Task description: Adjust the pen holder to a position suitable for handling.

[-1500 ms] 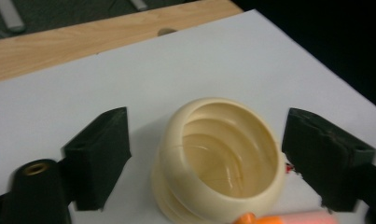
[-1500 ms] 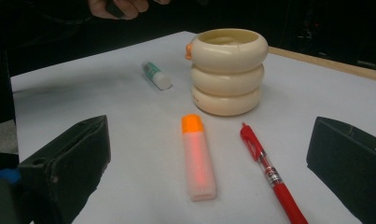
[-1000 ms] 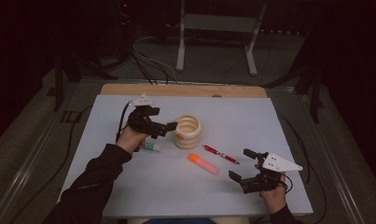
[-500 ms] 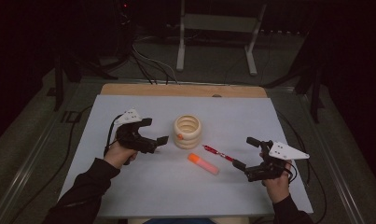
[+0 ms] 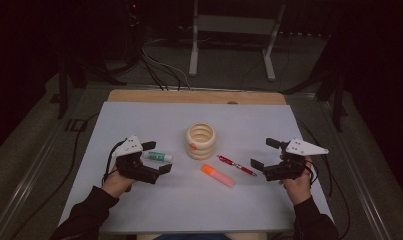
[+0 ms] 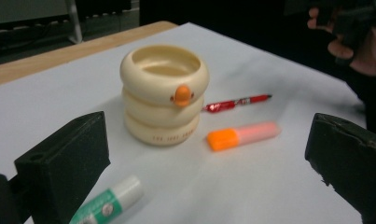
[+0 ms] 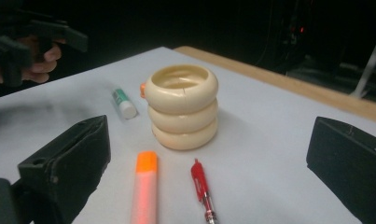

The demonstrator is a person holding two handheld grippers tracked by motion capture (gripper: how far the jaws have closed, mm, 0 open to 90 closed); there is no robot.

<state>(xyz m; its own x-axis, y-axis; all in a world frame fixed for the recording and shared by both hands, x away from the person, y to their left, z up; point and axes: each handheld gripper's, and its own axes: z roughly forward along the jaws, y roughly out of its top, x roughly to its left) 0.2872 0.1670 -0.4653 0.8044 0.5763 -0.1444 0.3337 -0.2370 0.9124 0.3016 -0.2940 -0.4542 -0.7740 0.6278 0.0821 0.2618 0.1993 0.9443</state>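
On the pale table (image 5: 139,210) a cream ring-shaped cup (image 5: 200,140) stands in the middle. Both jaws gape wide on the left gripper (image 5: 152,157) and the right gripper (image 5: 263,153), and each holds nothing. A green-and-white glue stick (image 5: 157,156) lies between the left gripper's jaws, and an orange marker (image 5: 217,175) and a red pen (image 5: 236,165) lie near the cup.

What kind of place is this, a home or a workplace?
Probably a lab or recording workspace, not a home: a table covered in a plain pale sheet, cables trailing across a dark floor, and a metal stand behind it.

The glue stick (image 5: 157,156) lies left of the cup (image 5: 201,140); highlighter (image 5: 218,175) and pen (image 5: 237,165) lie before it.
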